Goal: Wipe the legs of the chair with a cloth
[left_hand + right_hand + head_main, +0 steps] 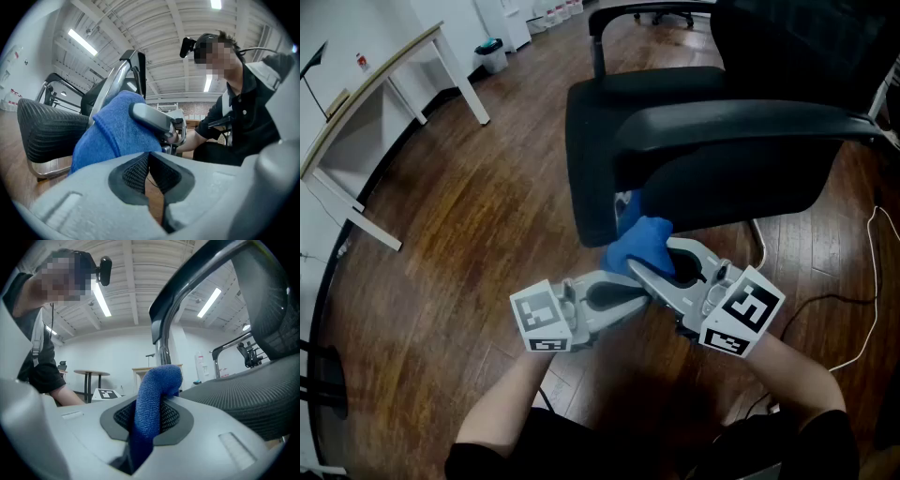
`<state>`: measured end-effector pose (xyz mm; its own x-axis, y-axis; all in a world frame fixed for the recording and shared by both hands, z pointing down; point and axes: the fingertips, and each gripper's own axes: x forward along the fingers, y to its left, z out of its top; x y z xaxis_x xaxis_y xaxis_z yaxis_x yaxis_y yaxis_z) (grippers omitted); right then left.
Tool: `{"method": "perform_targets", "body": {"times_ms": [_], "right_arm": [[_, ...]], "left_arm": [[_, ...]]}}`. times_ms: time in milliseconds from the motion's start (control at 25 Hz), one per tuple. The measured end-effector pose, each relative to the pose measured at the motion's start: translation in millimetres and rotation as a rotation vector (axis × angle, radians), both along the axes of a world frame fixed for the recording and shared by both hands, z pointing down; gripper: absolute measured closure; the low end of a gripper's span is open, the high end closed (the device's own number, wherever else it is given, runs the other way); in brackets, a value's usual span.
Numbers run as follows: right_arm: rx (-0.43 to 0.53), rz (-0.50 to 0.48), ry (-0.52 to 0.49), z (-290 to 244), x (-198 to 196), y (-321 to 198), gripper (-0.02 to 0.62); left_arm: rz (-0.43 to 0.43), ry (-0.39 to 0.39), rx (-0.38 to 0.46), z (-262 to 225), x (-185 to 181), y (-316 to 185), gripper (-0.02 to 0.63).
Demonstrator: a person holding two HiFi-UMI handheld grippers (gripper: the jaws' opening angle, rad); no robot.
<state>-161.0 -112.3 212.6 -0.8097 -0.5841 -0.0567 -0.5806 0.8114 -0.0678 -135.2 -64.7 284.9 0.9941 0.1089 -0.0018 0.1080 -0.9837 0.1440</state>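
A black office chair (pixel 703 141) fills the upper right of the head view, its seat and back close in front of me. My right gripper (pixel 639 265) is shut on a blue cloth (pixel 642 242), held just under the seat's front edge. In the right gripper view the cloth (pixel 157 385) bulges up out of the shut right gripper (pixel 147 416), with a chrome chair tube (pixel 164 345) behind it. My left gripper (pixel 643 292) sits beside the right one, jaws together and holding nothing. In its own view the left gripper (pixel 149 176) points at the cloth (pixel 115 133).
A white desk (pixel 384 70) runs along the left wall, with a small bin (pixel 492 52) beyond it. A white cable (pixel 862 309) lies on the wooden floor at the right. Another chair base (pixel 661 11) stands at the top edge.
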Motion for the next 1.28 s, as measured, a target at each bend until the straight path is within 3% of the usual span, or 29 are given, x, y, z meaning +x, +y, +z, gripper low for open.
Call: {"method": "perform_targets", "body": {"times_ms": [280,400,720,1040,1160,1280], "right_arm": [[0.088,-0.001,-0.127,-74.4,1.5,15.9,0.54],[0.116,0.016,-0.11,-82.8,-8.3,13.3,0.54],[0.062,0.008,-0.001,-8.2,-10.1,5.2,0.541],[-0.187,0.034,0.152,121.0,-1.3,-3.4,0.541],[-0.19,0.034,0.149,117.1,-3.5,-3.3,0.541],[-0.14,0.023,0.116,76.6,-8.1,-1.1,0.541]], "left_arm": [[-0.001,-0.076,0.001,12.9,-8.7,23.7,0.606],[-0.014,-0.076,0.006,8.5,-15.5,25.8,0.606],[-0.002,-0.049,0.007,3.6,-27.9,28.9,0.606],[0.052,-0.15,-0.009,37.2,-19.2,34.6,0.606],[0.112,-0.197,-0.008,52.1,-14.0,47.6,0.606],[0.16,-0.197,-0.009,52.0,-8.5,57.8,0.606]]}}
